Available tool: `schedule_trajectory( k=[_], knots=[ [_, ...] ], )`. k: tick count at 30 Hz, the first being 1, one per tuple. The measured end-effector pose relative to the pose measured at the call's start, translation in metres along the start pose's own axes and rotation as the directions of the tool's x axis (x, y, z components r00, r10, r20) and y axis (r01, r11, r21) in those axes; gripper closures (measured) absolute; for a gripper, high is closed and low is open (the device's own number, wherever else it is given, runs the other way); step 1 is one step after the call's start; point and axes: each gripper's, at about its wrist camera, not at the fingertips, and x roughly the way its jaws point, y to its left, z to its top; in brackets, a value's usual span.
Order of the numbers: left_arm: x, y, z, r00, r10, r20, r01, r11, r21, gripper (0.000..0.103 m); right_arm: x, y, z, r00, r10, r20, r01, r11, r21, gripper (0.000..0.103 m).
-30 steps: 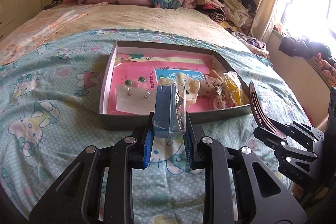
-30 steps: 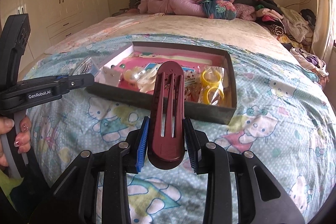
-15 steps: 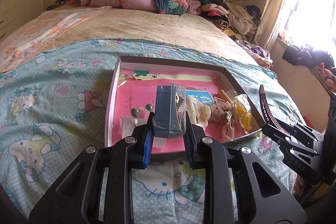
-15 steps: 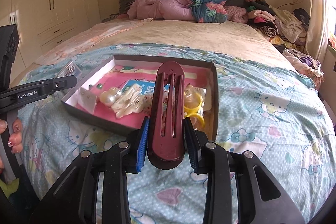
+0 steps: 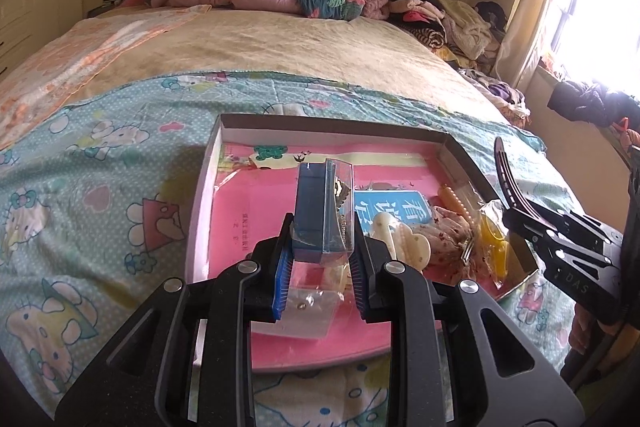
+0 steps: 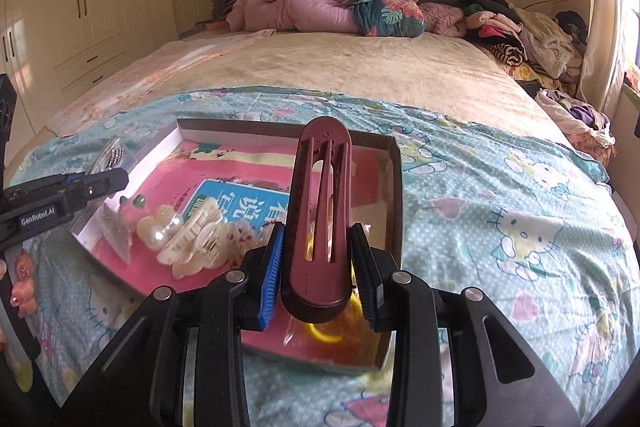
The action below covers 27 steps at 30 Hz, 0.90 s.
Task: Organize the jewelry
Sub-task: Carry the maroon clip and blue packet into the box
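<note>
both claws grip items over tray [image 5: 208, 187]

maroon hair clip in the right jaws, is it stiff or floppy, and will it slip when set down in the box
The maroon hair clip probably is stiff: it stands upright above the right gripper without sagging. Its glossy plastic looks smooth, so it may slide against the pads if the grip loosens. Long and narrow, it would likely tip flat onto the box floor when released.
</note>
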Motion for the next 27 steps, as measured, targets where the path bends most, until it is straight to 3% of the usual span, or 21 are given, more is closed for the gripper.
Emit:
schedule_trajectory(
  k=[16, 27],
  knots=[
    [0.040, -0.010, -0.003, 0.999, -0.005, -0.054, 0.006, 1.000, 0.025, 0.085, 0.054, 0.006, 0.013, 0.995, 0.056, -0.078, -0.054, 0.998, 0.030, 0.071],
    [0.042, -0.012, -0.006, 0.998, 0.002, -0.057, 0.000, 0.999, 0.038, 0.085, 0.041, 0.008, 0.007, 0.993, 0.099, -0.062, -0.097, 0.995, 0.037, 0.069]
  ],
)
